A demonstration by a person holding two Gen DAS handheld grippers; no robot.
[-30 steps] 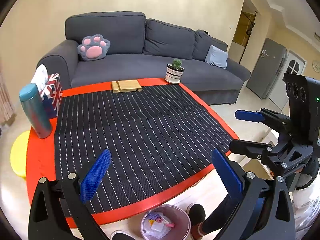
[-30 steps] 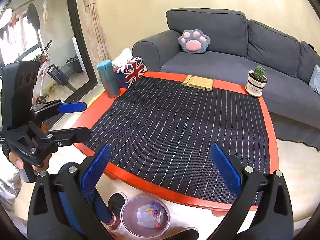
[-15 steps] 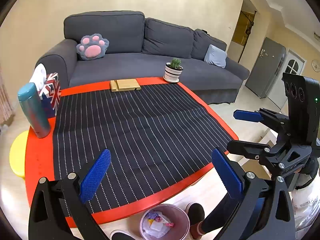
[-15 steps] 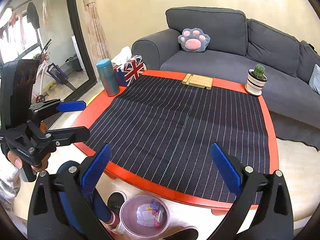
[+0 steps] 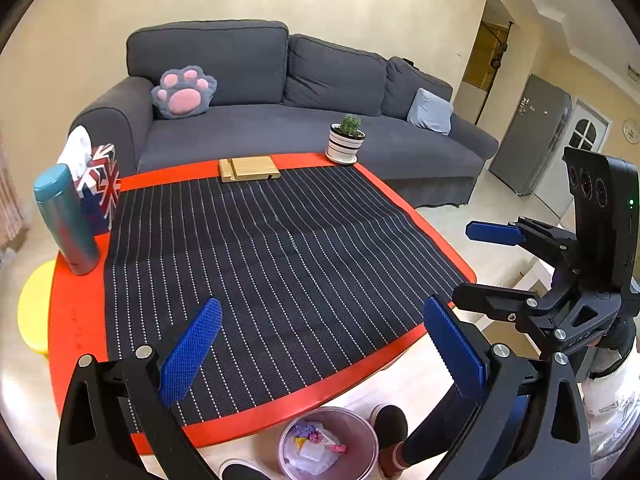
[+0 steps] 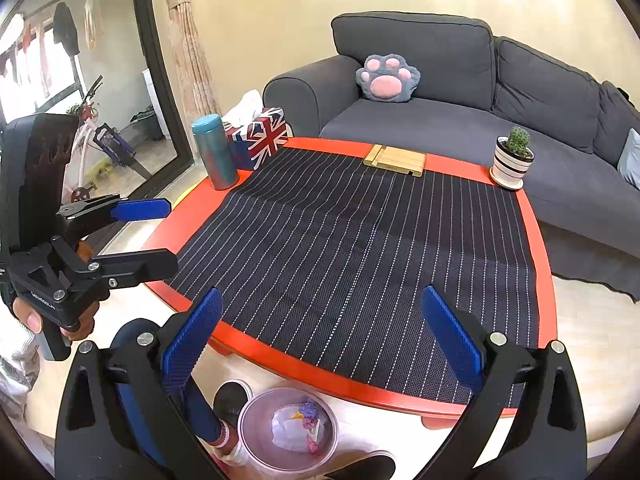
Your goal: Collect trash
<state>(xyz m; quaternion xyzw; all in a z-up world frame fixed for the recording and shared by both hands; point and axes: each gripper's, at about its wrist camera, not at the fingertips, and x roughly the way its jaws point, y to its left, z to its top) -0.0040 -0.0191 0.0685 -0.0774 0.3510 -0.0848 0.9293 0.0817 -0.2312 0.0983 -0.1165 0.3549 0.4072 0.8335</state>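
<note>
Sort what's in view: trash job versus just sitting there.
Job: bin on the floor with trash inside; left gripper and right gripper, both open, empty.

Lying about: flask, tissue box, wooden stand, cactus, paw cushion.

Red table (image 5: 80,320) covered by a dark pinstriped mat (image 5: 272,264). Along its far edge: teal bottle (image 5: 66,220) just beside a Union Jack tissue box (image 5: 102,192), flat wooden stand (image 5: 248,169), striped pot with a small cactus (image 5: 346,140). Behind, grey sofa (image 5: 304,136) bearing a paw-shaped cushion (image 5: 183,92) and a pale blue cushion (image 5: 430,111).
</note>
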